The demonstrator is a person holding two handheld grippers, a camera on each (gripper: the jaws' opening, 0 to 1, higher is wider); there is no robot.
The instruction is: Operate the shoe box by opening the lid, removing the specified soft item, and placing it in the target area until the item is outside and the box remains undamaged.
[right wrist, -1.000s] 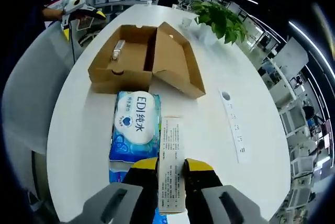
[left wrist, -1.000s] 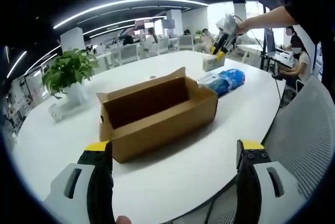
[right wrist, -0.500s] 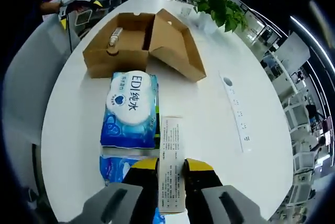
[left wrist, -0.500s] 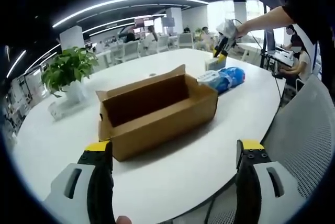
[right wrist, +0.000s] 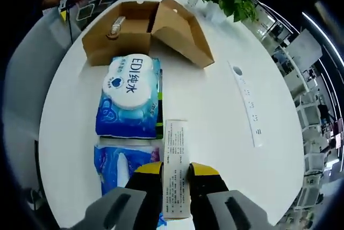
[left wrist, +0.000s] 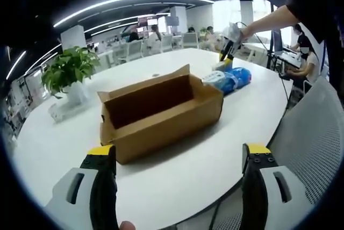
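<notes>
Right gripper view: right tongs (right wrist: 174, 172) clamped on slim paper packet (right wrist: 176, 160), above worktop (right wrist: 215, 106), beside wipes pack (right wrist: 130, 96), clear of open shoe box (right wrist: 141, 30). Lower it flat before releasing. Left tongs (left wrist: 177, 160) apart, idle.

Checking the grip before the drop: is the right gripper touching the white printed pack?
Touching. In the right gripper view, the right gripper has its two yellow-tipped jaws pressed against both sides of the white printed pack, no gap showing.
</notes>
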